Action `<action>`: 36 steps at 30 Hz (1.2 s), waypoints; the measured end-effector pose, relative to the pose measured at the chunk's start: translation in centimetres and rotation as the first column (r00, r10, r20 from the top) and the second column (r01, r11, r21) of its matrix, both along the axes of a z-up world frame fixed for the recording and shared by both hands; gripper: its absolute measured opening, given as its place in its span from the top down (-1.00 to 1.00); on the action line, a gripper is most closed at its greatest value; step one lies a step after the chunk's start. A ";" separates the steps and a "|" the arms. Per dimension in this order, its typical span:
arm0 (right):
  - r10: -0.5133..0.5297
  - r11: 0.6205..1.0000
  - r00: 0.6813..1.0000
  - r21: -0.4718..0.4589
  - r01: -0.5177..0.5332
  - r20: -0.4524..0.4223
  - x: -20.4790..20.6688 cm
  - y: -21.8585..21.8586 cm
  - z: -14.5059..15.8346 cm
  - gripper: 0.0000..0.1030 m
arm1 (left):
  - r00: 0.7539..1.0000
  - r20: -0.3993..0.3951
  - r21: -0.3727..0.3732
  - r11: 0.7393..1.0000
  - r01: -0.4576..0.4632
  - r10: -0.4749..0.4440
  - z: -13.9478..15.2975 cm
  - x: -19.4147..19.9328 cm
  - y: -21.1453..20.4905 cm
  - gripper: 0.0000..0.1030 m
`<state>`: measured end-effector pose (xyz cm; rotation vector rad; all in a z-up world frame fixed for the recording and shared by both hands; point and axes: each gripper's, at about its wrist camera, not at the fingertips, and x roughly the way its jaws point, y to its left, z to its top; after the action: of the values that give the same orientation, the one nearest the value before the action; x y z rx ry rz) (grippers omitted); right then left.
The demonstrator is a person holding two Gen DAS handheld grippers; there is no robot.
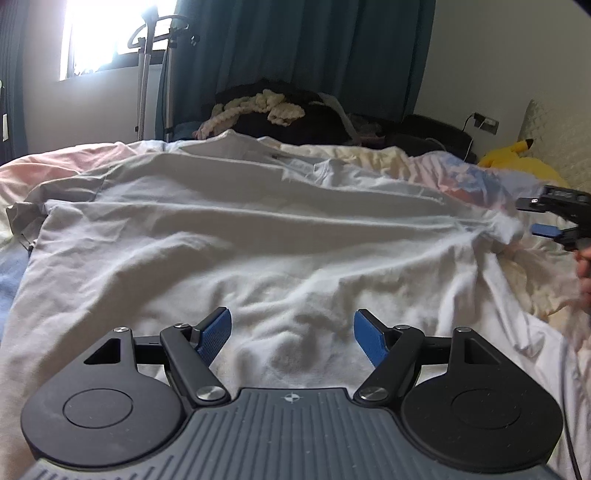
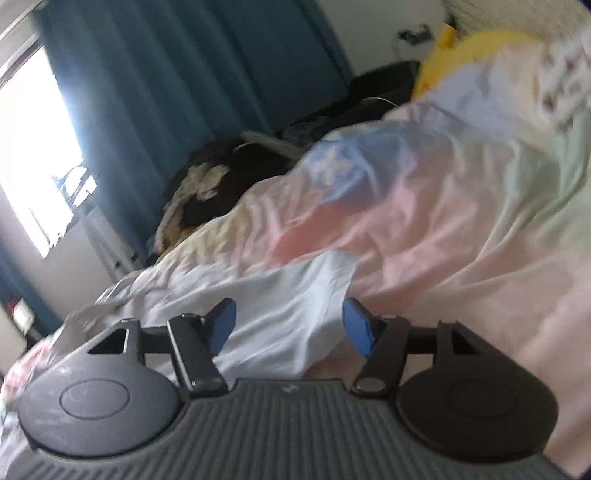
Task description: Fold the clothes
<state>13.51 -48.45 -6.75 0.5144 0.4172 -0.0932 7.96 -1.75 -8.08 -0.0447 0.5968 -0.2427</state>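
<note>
A white T-shirt (image 1: 258,236) lies spread and wrinkled across the bed, with a folded band along its far side. My left gripper (image 1: 293,332) hovers open just above the near part of the shirt, with nothing between its blue pads (image 1: 218,332). At the right edge of the left wrist view, my right gripper (image 1: 532,218) stands open beside a bunched corner of the shirt (image 1: 506,230). The right wrist view is blurred. In it, the right gripper (image 2: 290,319) is open with a flap of the white T-shirt (image 2: 295,295) lying between its fingers.
A pastel pink, yellow and blue bedsheet (image 2: 443,221) covers the bed. A pile of dark clothes with a cream knit (image 1: 269,107) sits at the far edge. A yellow plush toy (image 1: 517,158) lies at the far right. Teal curtains (image 1: 295,44) and a bright window (image 1: 110,33) stand behind.
</note>
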 end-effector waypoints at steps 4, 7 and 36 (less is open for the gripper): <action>0.053 0.998 0.998 -0.037 -0.053 0.018 -5.0 4.7 4.3 -0.26 | 1.000 0.025 -0.005 1.000 0.003 -0.003 1.0 -1.2 0.4 -0.49; 0.129 0.991 0.990 -0.046 -0.126 0.058 -9.2 8.5 6.8 -0.26 | 0.999 0.045 -0.004 1.000 0.007 -0.007 1.6 -2.1 0.9 -0.49; 0.287 0.958 0.953 -0.016 -0.286 0.094 -16.3 14.8 4.8 -0.28 | 0.983 -0.181 0.215 0.976 0.030 0.010 8.4 -3.9 12.1 -0.51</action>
<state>-2.77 -33.67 -1.99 0.4491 0.3939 0.2106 4.09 10.39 0.28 0.1491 0.8021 -0.1830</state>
